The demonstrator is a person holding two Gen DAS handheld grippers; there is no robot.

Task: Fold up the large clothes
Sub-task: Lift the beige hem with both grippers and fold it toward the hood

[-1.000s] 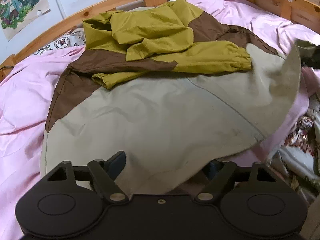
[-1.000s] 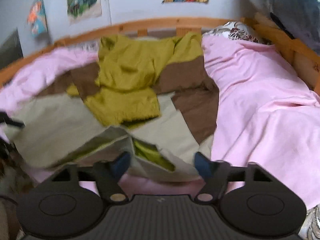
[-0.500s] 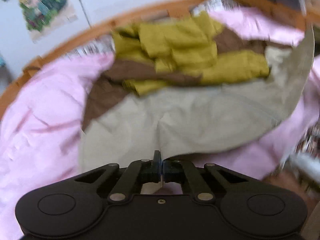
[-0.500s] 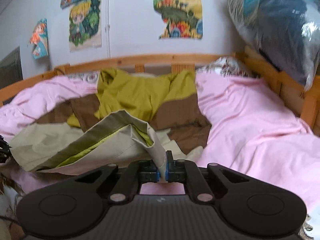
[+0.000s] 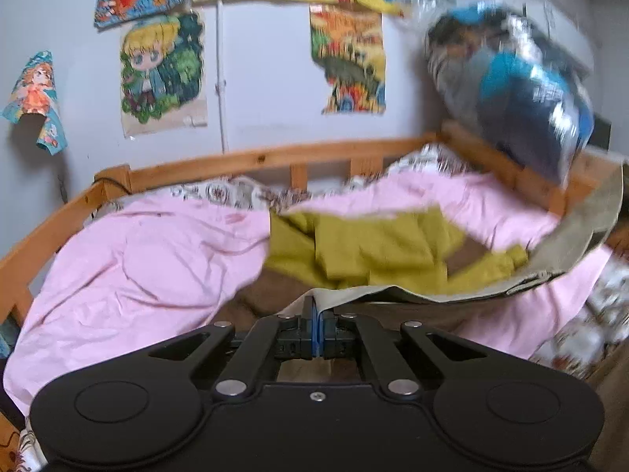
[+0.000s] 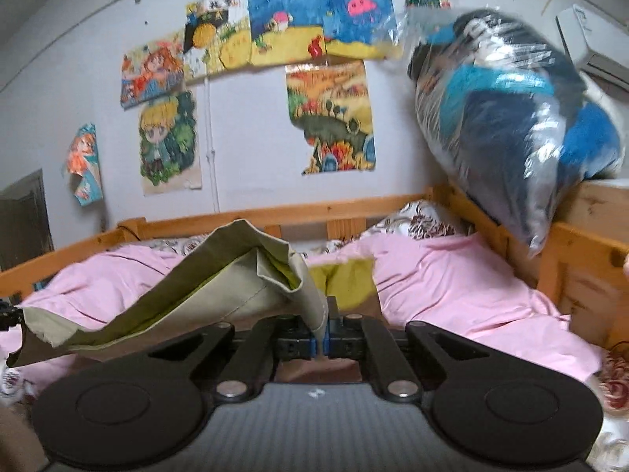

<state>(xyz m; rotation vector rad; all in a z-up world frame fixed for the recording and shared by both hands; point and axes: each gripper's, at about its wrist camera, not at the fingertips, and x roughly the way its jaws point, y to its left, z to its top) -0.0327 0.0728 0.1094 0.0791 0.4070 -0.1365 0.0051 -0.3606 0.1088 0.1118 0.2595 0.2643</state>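
A large jacket in beige, brown and olive-yellow lies on the pink bedsheet (image 5: 149,259). Its olive sleeves (image 5: 373,247) are folded across the middle. My left gripper (image 5: 317,314) is shut on the jacket's beige hem (image 5: 354,295), which stretches to the right and rises at the far right (image 5: 582,236). My right gripper (image 6: 323,322) is shut on the other end of the beige hem (image 6: 220,275), lifted above the bed so the olive lining (image 6: 204,287) shows. The jacket's lower half hangs between both grippers.
A wooden bed frame (image 5: 275,157) runs around the bed, with its right rail (image 6: 570,244) close by. A clear bag of dark and blue stuff (image 6: 511,126) sits on the right rail. Posters (image 6: 326,118) hang on the wall. A patterned quilt (image 5: 220,192) lies at the back.
Both grippers closed on the beige hem and lifted it up and towards the back of the bed. The cameras tilted up, so the wall and posters now show.
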